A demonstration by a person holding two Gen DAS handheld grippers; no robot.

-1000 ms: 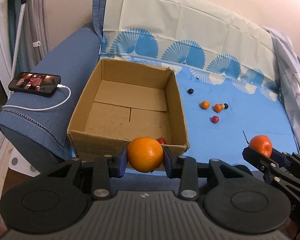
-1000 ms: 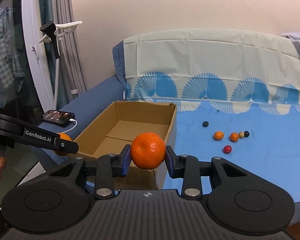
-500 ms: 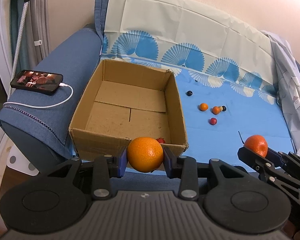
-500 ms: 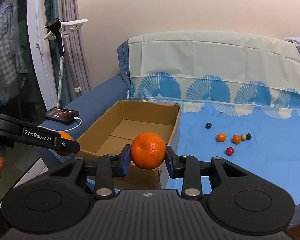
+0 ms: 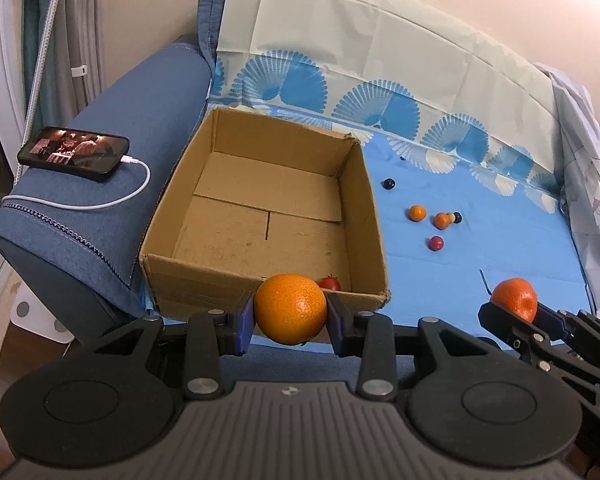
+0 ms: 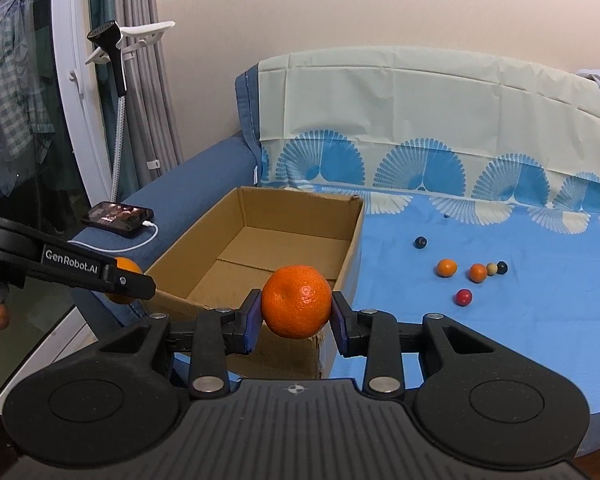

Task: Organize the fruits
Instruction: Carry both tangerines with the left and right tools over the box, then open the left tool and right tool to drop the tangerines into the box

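My left gripper is shut on an orange, held just in front of the near wall of an open cardboard box. A small red fruit lies inside the box at its near wall. My right gripper is shut on a second orange, in front of the box's near right corner. Each gripper shows in the other view: the right one with its orange, the left one with its orange. Several small fruits lie on the blue cloth, among them a red one.
A phone on a white cable lies on the blue sofa arm, left of the box. The sofa back carries a pale cover. A white rack and curtain stand at the left.
Both grippers, each still holding its orange, have drawn back slightly and risen; the box and the loose fruits appear a little farther off.
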